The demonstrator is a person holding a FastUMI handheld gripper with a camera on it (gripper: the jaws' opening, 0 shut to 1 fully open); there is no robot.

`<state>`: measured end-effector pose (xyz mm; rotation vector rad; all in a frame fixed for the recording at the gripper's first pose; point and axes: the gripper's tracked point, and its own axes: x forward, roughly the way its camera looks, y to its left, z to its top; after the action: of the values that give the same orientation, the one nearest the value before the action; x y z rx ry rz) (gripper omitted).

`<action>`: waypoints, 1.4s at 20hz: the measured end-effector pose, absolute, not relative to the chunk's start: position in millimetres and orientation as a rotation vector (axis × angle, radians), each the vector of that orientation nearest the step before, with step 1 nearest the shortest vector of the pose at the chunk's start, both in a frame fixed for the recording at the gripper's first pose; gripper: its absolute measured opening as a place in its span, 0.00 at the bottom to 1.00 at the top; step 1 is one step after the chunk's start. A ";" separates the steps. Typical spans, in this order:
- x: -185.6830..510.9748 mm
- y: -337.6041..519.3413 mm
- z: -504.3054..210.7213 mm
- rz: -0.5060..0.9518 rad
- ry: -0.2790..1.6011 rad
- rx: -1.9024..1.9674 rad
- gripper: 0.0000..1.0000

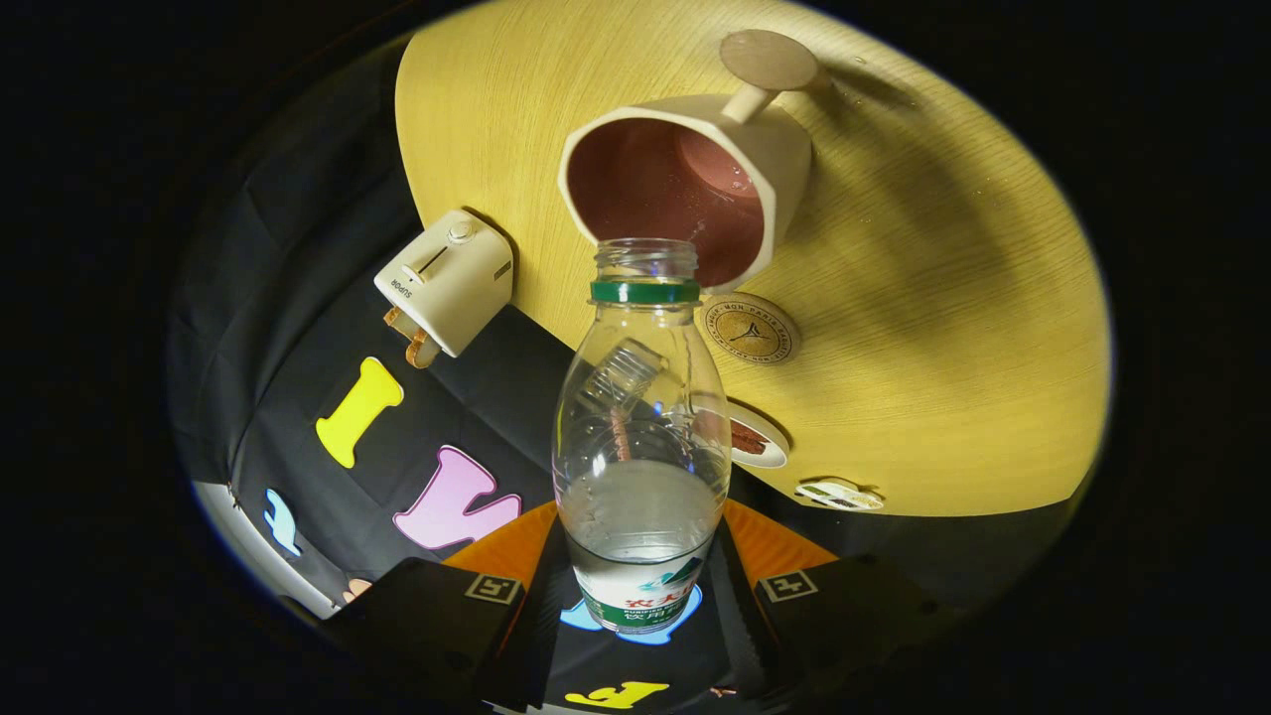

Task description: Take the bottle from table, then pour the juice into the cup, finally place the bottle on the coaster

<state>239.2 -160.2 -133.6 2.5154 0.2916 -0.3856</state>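
Clamped between both fingers of the hand-held gripper (640, 596), the uncapped bottle (640, 437) is held with its mouth at the cup (685, 184) rim, so juice could be spilled onto the bench (943, 298) if tipped off-line

I count one bottle (640, 437) clamped between my jaws, uncapped. Beyond it, one cup (685, 189) on the bench (943, 298). Two round coasters: one (749, 329) beside the cup, one (770, 60) past it. One toaster (449, 280). Perhaps two small dishes (760, 437) at the bench edge — hard to tell.
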 end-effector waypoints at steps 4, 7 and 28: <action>238.9 -157.6 -134.6 -0.385 0.295 2.457 0.72; 234.1 -157.9 -136.1 -0.391 0.282 2.329 0.72; 186.7 -103.9 -75.8 -0.166 0.211 0.570 0.72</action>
<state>186.7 -103.9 -75.8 0.5699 0.2106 -0.1659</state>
